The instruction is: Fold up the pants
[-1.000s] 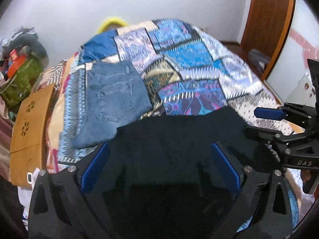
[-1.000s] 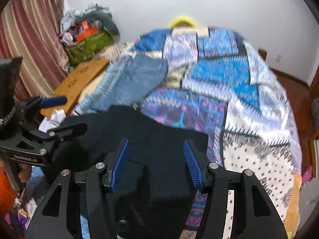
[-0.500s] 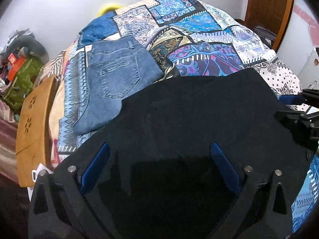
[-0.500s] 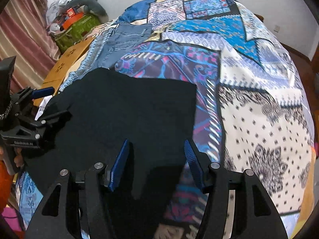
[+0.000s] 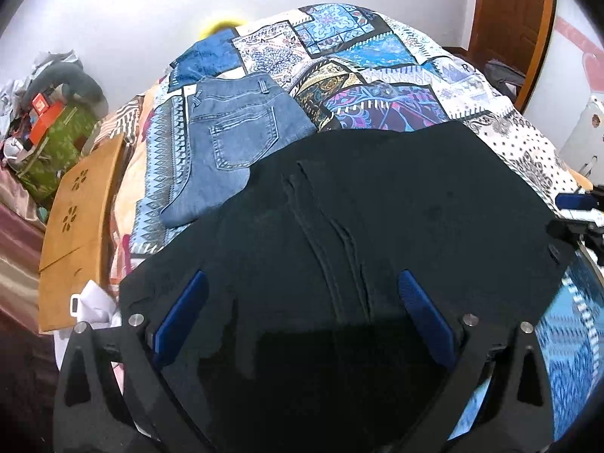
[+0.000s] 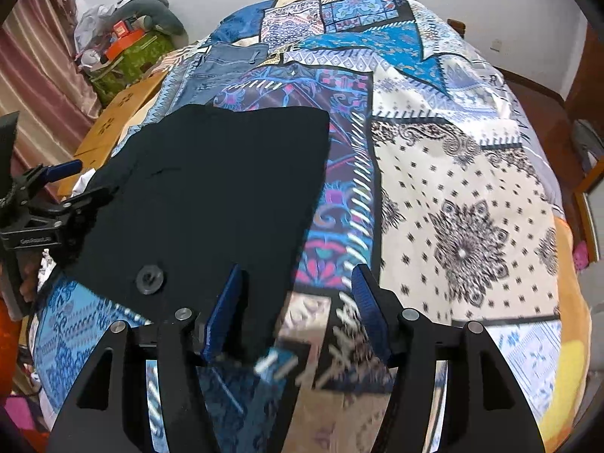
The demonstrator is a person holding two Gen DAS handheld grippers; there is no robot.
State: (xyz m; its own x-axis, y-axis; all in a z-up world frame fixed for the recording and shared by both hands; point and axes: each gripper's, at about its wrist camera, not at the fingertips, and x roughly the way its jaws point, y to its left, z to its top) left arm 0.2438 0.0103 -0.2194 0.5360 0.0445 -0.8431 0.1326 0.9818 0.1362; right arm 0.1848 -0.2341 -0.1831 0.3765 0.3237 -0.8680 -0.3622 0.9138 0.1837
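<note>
- Black pants [image 5: 377,204] lay spread flat on the patterned bedspread [image 6: 464,204], at the near end of the bed, their dark round button [image 6: 150,278] near the edge closest to the claws.
- Left claw [image 5: 302,309] stood wide open above the pants, its blue pads [image 5: 181,315] well apart; only dark cloth showed between them, and I could not tell whether they touched it.
- Right claw [image 6: 298,305] was parted about halfway, its jaws having just been opening; the pants' right edge and bare bedspread lay between the pads, neither pad pressing the cloth.
- From the right wrist view, the left claw [image 6: 71,185] sat at the pants' left edge.
- Folded blue jeans [image 5: 234,143] lay farther up the bed, just beyond the pants and partly under their far left corner.
- A wooden board [image 5: 75,219] leaned beside the bed.
</note>
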